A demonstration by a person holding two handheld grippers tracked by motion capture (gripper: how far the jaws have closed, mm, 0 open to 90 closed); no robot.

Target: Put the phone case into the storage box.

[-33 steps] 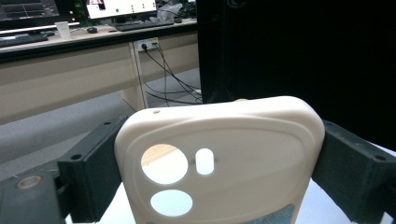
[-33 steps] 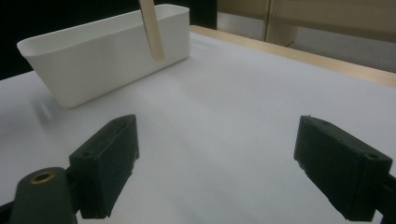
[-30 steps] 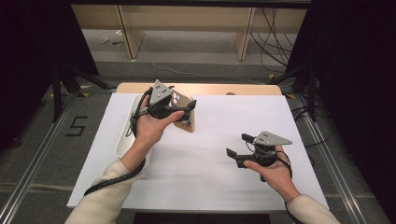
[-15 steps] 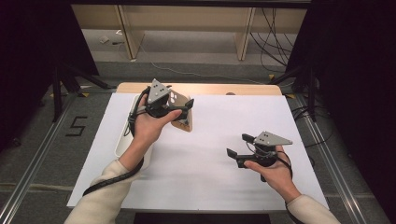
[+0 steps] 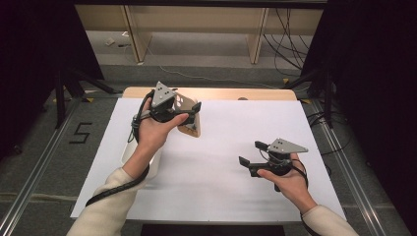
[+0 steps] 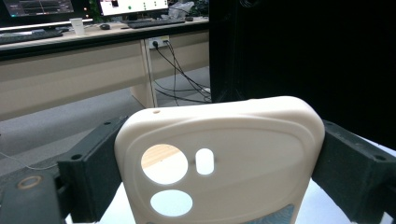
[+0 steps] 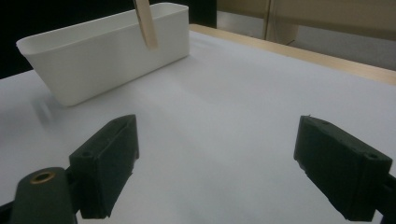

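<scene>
Cream phone case [image 6: 219, 158] clamped in left gripper [image 5: 189, 114]; right gripper [image 7: 219, 172] view: jaws wide, empty.

The left hand [image 5: 152, 130] is raised over the table's far left part, forearm reaching in from the bottom edge, and its left gripper [image 5: 192, 114] points toward the right with both jaws pressed against the sides of a phone case [image 6: 219, 158]. The right hand [image 5: 287, 179] sits low at the near right, and its right gripper [image 5: 253, 155] points left with the jaws spread wide and nothing between them.
</scene>
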